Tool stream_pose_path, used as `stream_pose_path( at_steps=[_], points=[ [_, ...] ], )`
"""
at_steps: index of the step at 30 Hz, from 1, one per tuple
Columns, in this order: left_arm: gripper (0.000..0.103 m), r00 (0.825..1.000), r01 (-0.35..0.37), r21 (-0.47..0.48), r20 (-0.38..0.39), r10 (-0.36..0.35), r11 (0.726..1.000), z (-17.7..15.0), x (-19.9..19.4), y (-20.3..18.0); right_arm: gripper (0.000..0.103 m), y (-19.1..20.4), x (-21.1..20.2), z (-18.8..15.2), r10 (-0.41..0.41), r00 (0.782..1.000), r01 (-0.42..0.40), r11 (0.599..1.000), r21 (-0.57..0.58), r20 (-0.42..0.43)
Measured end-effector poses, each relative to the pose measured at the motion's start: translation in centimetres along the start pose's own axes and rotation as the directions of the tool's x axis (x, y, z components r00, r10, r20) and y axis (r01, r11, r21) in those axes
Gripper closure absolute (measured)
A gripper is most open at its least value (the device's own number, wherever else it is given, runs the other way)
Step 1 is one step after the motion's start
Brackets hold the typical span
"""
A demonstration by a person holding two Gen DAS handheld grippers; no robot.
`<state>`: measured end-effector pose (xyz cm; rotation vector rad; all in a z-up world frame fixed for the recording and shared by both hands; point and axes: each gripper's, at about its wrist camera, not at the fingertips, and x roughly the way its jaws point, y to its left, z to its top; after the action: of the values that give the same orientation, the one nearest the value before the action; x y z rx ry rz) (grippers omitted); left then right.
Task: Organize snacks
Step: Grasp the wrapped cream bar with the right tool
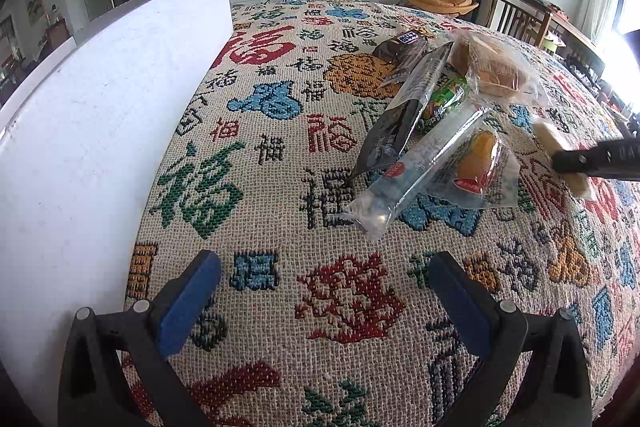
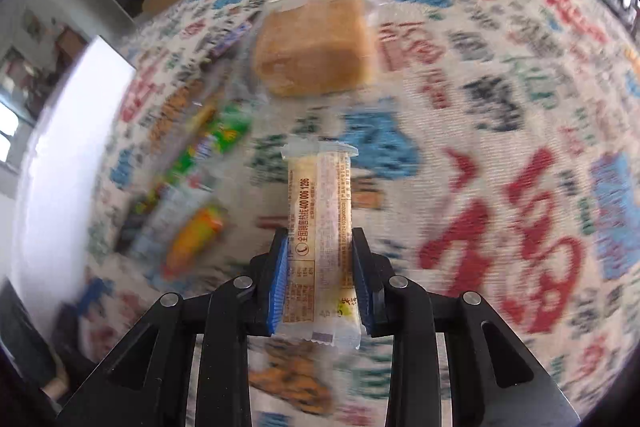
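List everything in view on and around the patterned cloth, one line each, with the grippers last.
Patterned tablecloth: one, beige with red, blue and green characters, covering the table.
White board: one, white, along the cloth's left edge.
Bread pack: one, brown loaf in a clear wrapper, far side of the pile.
Dark snack packs: two, black and grey, left of the pile.
Green snack pack: one, green, middle of the pile.
Clear packs: two, one with an orange snack inside, near side of the pile.
Cream wafer bar: one, pale yellow, between the right gripper's pads.
Left gripper: black with blue pads, open, above bare cloth.
Right gripper: black with blue pads, shut on the bar.
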<state>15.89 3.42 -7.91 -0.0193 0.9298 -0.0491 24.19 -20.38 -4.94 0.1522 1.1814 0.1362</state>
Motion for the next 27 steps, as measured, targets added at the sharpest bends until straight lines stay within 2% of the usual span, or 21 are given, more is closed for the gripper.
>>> stream_pose_path(
  at_steps=[1,3,4,5,6,10,14,22,27],
  points=[
    [0.0,1.0,-0.001,0.0,0.0,0.001,1.0,0.0,0.0,0.0,0.072,-0.9,-0.4,-0.3,-0.058,0.998,0.059,0.998,-0.031,0.013],
    [0.0,1.0,-0.003,0.002,-0.001,0.003,1.0,0.0,0.0,0.0,0.067,-2.4,-0.8,-0.7,-0.122,0.992,0.125,0.989,-0.08,0.039],
    [0.0,1.0,-0.004,0.002,-0.001,0.004,1.0,0.0,0.0,-0.1,0.06,-3.1,-1.0,-1.0,-0.139,0.989,0.144,0.984,-0.103,0.056],
    [0.0,1.0,-0.004,0.003,-0.002,0.004,1.0,0.0,0.0,-0.1,0.039,-3.5,-1.1,-1.4,-0.136,0.988,0.144,0.982,-0.121,0.074],
    [0.0,1.0,-0.005,0.003,-0.002,0.005,1.0,0.0,0.1,-0.1,0.032,-4.0,-1.4,-1.8,-0.129,0.987,0.142,0.98,-0.137,0.101],
    [0.0,1.0,-0.009,0.005,-0.003,0.009,1.0,0.0,0.1,-0.1,0.032,-5.1,-1.5,-4.0,-0.126,0.974,0.161,0.97,-0.181,0.191],
    [0.0,1.0,-0.012,0.008,-0.004,0.012,1.0,0.0,0.1,-0.2,0.025,-6.1,-1.6,-4.8,-0.107,0.957,0.155,0.975,-0.162,0.269],
    [0.0,1.0,-0.017,0.014,-0.006,0.017,1.0,0.0,0.1,-0.3,0.02,-5.8,-1.3,-4.4,-0.117,0.955,0.161,0.976,-0.146,0.271],
    [0.001,0.998,0.029,0.077,-0.051,-0.026,0.997,1.4,0.3,-0.6,0.02,-5.9,-1.4,-4.7,-0.119,0.955,0.163,0.976,-0.146,0.272]
  ],
)
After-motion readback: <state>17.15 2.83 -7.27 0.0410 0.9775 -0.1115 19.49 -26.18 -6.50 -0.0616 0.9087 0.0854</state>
